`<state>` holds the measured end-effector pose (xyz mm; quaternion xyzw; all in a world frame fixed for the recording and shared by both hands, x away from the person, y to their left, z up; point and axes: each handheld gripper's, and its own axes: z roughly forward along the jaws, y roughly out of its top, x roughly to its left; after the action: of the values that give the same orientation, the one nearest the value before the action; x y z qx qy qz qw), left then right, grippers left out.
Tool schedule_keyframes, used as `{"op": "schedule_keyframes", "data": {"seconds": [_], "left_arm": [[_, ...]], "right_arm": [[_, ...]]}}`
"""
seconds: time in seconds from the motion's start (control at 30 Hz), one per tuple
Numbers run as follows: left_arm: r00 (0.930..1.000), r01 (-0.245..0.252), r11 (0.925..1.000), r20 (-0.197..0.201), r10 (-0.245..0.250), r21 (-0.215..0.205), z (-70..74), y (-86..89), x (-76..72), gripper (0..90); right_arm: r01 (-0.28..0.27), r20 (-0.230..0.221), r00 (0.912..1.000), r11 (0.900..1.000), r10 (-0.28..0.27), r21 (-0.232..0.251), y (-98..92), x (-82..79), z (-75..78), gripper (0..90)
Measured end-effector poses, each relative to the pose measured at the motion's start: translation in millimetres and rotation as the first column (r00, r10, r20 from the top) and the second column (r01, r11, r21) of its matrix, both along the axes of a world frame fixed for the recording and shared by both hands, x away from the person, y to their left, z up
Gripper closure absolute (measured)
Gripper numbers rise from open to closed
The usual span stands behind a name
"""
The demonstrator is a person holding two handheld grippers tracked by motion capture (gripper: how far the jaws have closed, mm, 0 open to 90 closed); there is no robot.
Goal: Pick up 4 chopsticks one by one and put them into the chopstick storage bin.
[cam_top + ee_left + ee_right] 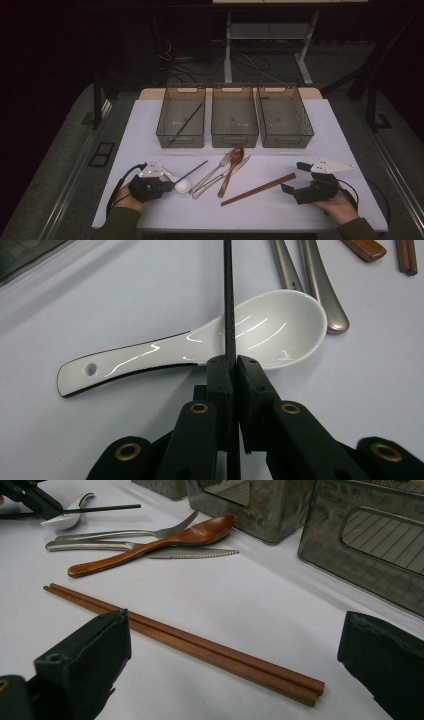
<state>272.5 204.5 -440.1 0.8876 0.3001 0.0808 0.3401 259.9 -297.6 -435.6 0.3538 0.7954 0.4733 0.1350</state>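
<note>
Black chopstick (229, 300), thin and stiff, sits clamped near its end between the pads of the left gripper (167, 184), slanting across the white ceramic soup spoon (210, 342) on the white counter (150, 130). It looks light and slick, apt to pivot or slip, so a hold nearer the middle would likely steady it. The right gripper (294, 180) rests with jaws apart around the pair of brown wooden chopsticks (190, 645), not touching them.
</note>
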Motion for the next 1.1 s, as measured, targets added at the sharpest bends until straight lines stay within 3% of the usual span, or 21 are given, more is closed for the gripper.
{"op": "schedule_keyframes", "data": {"seconds": [0.3, 0.6, 1.07, 1.1], "left_arm": [[1.0000, 0.000, 1.0000, 0.008, 0.000, 0.005, 4.5, -0.1, -0.8, 84.5], [0.9996, -0.010, 0.9998, 0.025, 0.010, -0.016, 9.3, 0.0, -1.5, 84.5], [0.9970, -0.043, 0.9951, 0.060, 0.049, -0.088, 19.2, -1.1, 0.3, 84.5], [0.9970, -0.035, 0.9966, 0.066, 0.040, -0.074, 20.6, -0.4, 0.8, 84.6]], "right_arm": [[-0.002, 0.001, 1.0000, 1.000, 0.002, -0.001, 0.0, -0.3, 0.2, 0.8], [-0.003, 0.000, 1.0000, 1.000, 0.003, -0.003, 0.3, -0.1, 0.0, 0.8], [-0.002, -0.003, 1.0000, 1.000, 0.002, -0.001, 0.2, -0.3, -0.3, 0.8], [-0.002, -0.003, 1.0000, 1.000, 0.002, -0.002, 0.3, -0.3, -0.3, 0.8]]}}
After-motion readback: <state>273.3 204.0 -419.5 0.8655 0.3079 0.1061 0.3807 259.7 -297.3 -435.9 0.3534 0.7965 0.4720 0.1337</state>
